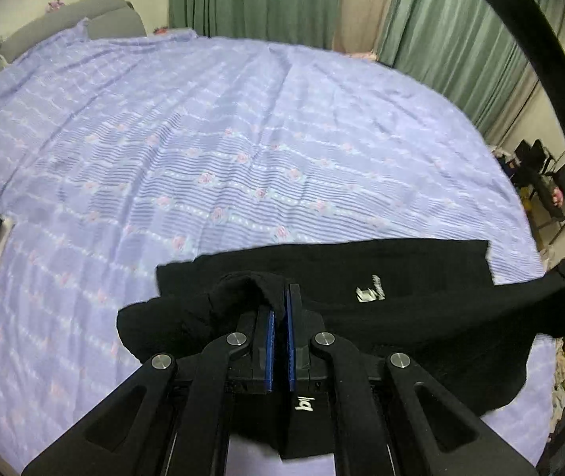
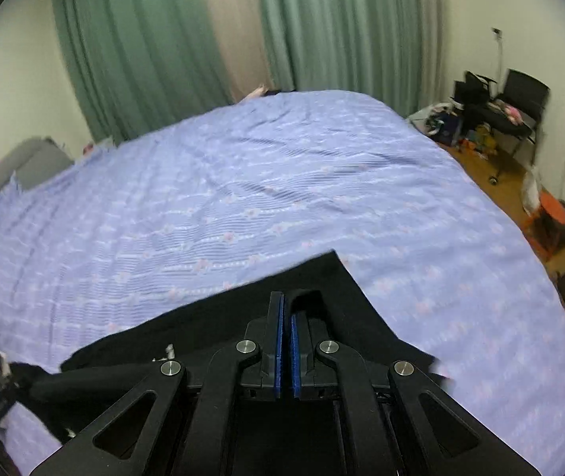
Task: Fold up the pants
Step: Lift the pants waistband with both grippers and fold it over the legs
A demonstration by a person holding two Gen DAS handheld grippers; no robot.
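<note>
While draped on bedspread [image 1: 243,139] | black pants [image 1: 421,277] pinched between both closed jaws | edge lifted

A: What is the left gripper [image 1: 280,301] built like?
B: Matte black linkage arms, four round silver pivot screws, blue ribbed pads [image 1: 270,341] on the inner finger faces, and small white lettering at 6 o'clock.
A: And the right gripper [image 2: 286,309]?
B: The same black frame, silver screws and blue pads [image 2: 279,353].
</note>
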